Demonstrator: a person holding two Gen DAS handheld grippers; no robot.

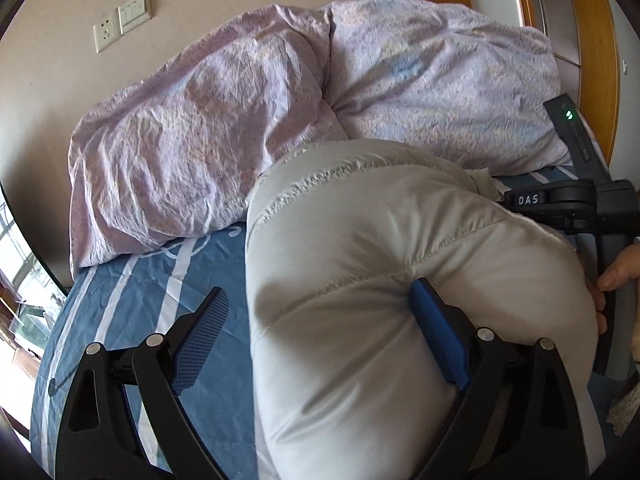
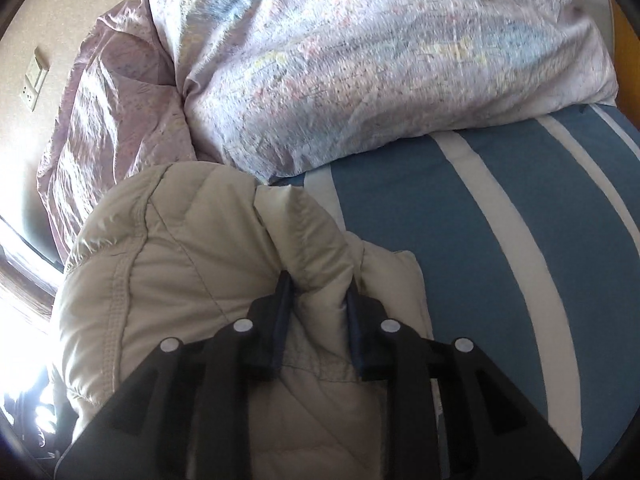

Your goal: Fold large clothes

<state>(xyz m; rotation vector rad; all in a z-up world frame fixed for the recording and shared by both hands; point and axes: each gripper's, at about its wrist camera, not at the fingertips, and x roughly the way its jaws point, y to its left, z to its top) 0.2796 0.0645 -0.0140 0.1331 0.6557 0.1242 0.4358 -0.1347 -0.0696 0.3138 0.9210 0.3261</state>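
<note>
The pale puffer jacket [image 2: 208,264] lies bunched on the blue striped bedsheet [image 2: 460,216]. The right gripper [image 2: 318,292] pinches a jacket fold; the left gripper [image 1: 320,312] gapes, one pad dents it. Its lower part is cut off.

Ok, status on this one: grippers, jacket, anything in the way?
Right gripper shut on padded jacket. Left gripper open, one finger against it. Lilac duvet heaped beyond.

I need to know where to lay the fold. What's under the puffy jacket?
The puffy jacket lies on the blue striped sheet, which shows bare beside it. Anything beneath the jacket's bulk is hidden.
</note>
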